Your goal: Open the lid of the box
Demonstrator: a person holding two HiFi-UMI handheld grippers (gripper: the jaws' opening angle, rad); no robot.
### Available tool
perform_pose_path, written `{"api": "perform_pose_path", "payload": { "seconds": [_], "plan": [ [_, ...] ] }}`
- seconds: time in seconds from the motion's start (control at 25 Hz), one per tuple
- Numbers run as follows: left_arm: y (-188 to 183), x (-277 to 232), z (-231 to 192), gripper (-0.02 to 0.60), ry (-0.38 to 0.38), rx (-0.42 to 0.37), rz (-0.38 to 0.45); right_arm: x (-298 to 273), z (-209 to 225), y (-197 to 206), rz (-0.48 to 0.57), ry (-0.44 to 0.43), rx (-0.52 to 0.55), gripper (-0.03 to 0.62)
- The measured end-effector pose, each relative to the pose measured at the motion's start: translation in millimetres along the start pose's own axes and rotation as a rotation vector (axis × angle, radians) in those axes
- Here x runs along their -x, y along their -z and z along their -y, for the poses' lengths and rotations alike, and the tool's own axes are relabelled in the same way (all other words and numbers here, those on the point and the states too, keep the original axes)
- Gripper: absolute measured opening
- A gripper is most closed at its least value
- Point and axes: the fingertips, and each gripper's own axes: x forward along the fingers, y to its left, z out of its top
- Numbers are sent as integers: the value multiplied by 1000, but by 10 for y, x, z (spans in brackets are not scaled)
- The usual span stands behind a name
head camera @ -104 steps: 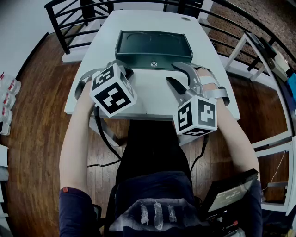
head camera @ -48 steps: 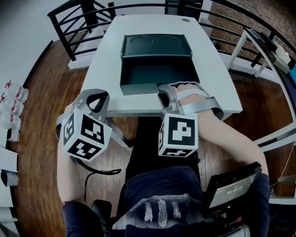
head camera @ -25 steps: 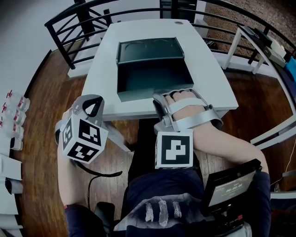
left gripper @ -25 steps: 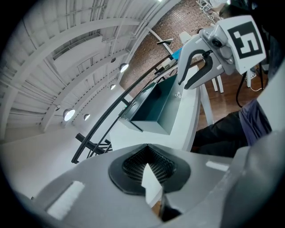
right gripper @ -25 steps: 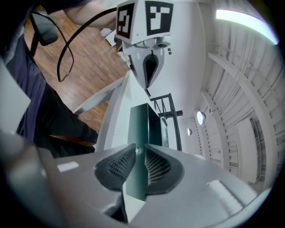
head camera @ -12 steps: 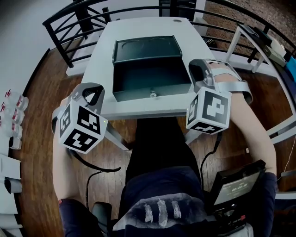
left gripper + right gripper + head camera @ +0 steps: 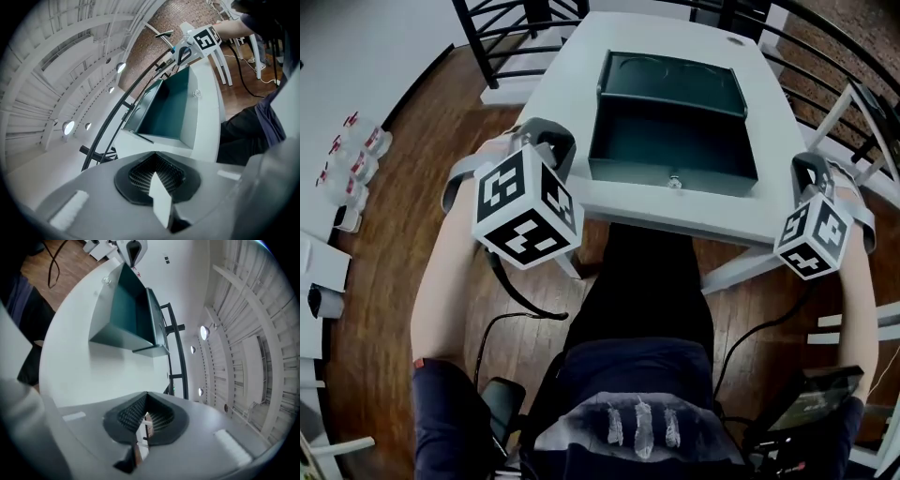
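The dark green box (image 7: 673, 141) stands on the white table (image 7: 572, 94) with its lid (image 7: 671, 82) swung up at the back and its inside bare. A small keyhole lock (image 7: 674, 182) shows on the front wall. My left gripper (image 7: 546, 142) hangs at the table's left front corner, apart from the box, jaws shut on nothing. My right gripper (image 7: 811, 171) is off the table's right front corner, also shut and holding nothing. The box (image 7: 165, 108) shows beyond the left gripper (image 7: 157, 187). The box (image 7: 127, 310) lies ahead of the right gripper (image 7: 143, 425).
A black railing (image 7: 502, 23) runs round the far side of the table. White furniture legs (image 7: 853, 103) stand to the right over the wooden floor (image 7: 403, 159). The person's lap and cables lie below the table's front edge.
The lid went from closed to standing open. My right gripper left the box's front wall, swung out past the table's right corner and shut. My left gripper rose toward the table's left corner.
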Motion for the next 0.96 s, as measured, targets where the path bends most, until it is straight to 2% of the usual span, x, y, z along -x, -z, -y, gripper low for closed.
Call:
{"api": "perform_pose_path", "payload": {
  "seconds": [0.28,0.48,0.64,0.8,0.96],
  "plan": [
    [51,-108,34,17,4,-46,-69,-157,-24,16,-2,-18,6,3],
    [-121,-148,83,18,6,-60,-99,-273,-58,194,-5,-45,7,5],
    [-142,-211,103,18,-2,-91,-120,-322,-78,164,10,-68,6,5],
    [-52,-263,114,18,-12,-98,-145,-347,-63,112,19,-49,10,5],
    [-130,-270,114,18,-14,-112,-153,-334,12,166,21,-37,11,5]
  ]
}}
